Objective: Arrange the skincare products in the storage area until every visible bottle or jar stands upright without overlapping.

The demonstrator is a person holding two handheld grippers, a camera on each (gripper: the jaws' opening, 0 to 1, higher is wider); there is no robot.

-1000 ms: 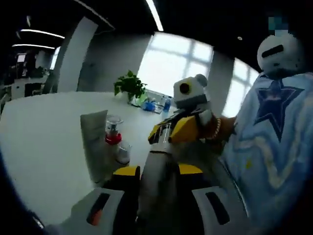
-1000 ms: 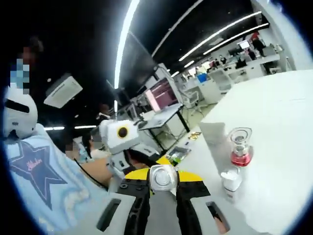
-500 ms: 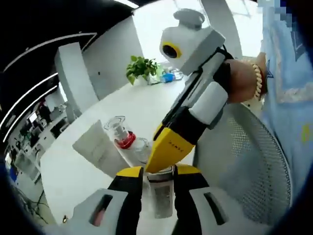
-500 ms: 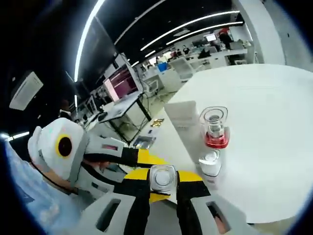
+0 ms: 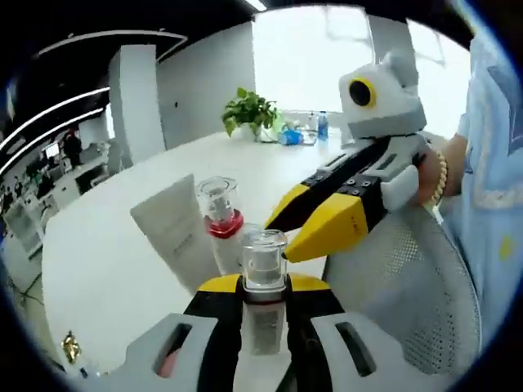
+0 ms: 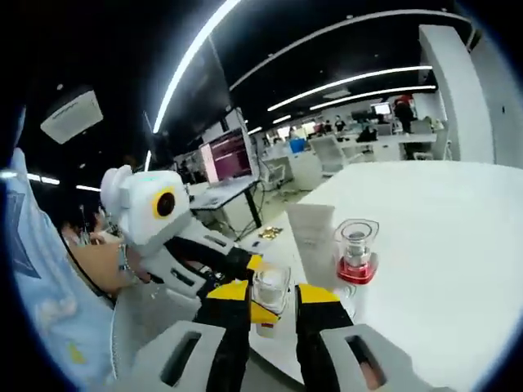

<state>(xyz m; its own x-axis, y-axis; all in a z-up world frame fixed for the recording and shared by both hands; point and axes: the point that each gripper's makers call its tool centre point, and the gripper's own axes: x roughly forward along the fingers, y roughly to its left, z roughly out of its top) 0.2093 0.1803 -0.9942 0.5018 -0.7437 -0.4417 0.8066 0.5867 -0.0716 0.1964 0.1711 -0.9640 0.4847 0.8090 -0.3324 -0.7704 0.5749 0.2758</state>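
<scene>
Near the table's point(image 5: 106, 269) edge, the white tube point(image 5: 176, 233) and red-collared pump bottle point(image 5: 219, 214) are standing upright, while your left gripper point(image 5: 263, 296) is clamping a clear-capped bottle point(image 5: 263, 269) off the table, unplaced, your right gripper point(image 5: 323, 224) hovering, jaws apparently parted.

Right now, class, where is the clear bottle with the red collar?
In the left gripper view, the clear bottle with the red collar stands on the white table, beside the white tube.
</scene>
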